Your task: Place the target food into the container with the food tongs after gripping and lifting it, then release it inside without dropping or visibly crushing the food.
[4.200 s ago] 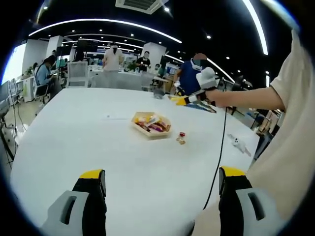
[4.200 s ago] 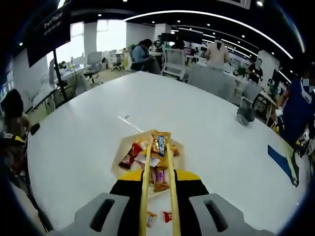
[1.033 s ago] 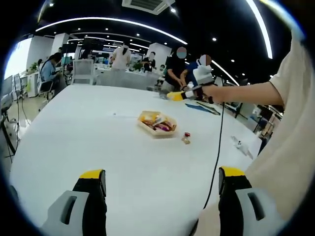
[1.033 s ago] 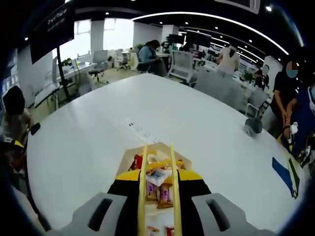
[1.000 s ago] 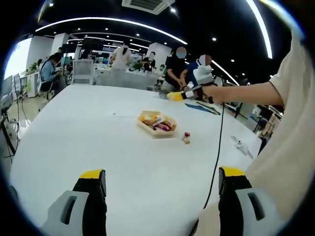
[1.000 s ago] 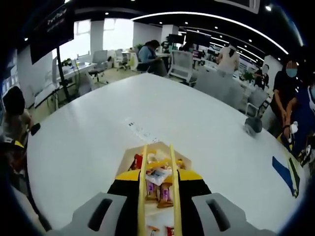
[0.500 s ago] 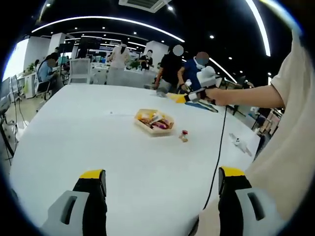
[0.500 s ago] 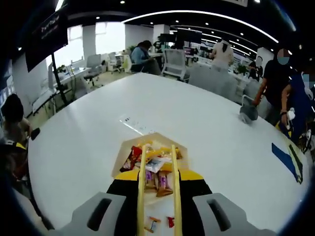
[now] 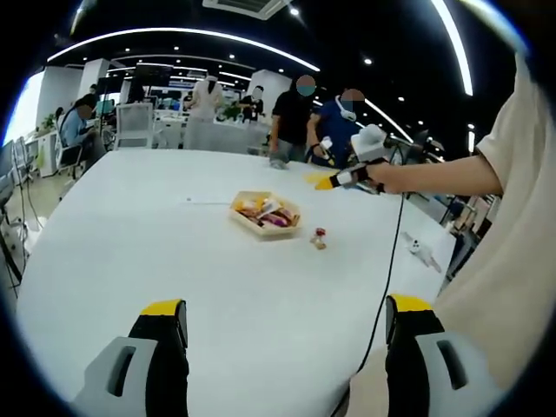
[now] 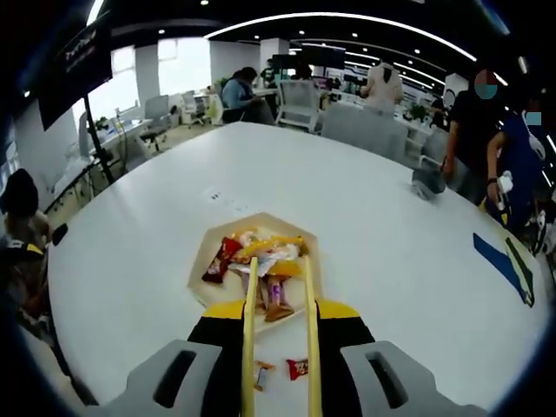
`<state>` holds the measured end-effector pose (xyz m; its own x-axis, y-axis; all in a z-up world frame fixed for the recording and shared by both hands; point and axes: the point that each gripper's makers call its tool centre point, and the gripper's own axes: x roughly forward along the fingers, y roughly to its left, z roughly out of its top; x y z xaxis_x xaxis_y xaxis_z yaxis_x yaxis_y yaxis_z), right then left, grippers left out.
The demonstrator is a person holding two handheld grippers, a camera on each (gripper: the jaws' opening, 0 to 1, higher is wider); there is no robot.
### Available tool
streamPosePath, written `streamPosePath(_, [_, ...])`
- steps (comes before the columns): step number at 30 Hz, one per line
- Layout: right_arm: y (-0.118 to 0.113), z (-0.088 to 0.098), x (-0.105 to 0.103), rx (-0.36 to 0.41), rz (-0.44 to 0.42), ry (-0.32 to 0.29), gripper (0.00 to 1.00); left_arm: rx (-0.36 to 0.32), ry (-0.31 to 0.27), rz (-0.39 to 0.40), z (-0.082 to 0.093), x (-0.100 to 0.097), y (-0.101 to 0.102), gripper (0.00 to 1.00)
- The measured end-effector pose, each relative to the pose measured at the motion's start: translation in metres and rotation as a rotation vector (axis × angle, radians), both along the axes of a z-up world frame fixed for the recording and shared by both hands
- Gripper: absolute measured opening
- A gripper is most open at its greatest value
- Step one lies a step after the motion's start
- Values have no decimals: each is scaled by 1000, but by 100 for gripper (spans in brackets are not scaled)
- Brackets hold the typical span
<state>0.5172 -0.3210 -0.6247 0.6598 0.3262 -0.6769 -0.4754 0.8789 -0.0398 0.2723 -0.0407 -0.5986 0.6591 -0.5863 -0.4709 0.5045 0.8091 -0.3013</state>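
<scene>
A pale hexagonal tray of wrapped snacks sits mid-table; it is small and far in the left gripper view. My right gripper is shut on wooden food tongs, whose two arms stand apart with nothing between them, tips over the tray's near side. Two small wrapped candies lie on the table in front of the tray, also in the left gripper view. My left gripper is open and low over the near table. The right gripper hangs in a hand above the table.
The white table runs wide on all sides of the tray. A blue sheet and a grey object lie at its far right. People stand at the far edge. A black cable hangs from the right gripper.
The snack packet held in the tongs 4.2 s ago is gone from them. Since a second ago the right gripper view has drawn back, showing the whole tray and the two candies.
</scene>
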Motion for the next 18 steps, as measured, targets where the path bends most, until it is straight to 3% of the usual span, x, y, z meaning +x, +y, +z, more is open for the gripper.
streamPosePath(18, [-19,-22,-24,-17,-22,47,28,4,8,-27,-3,3,-7,95])
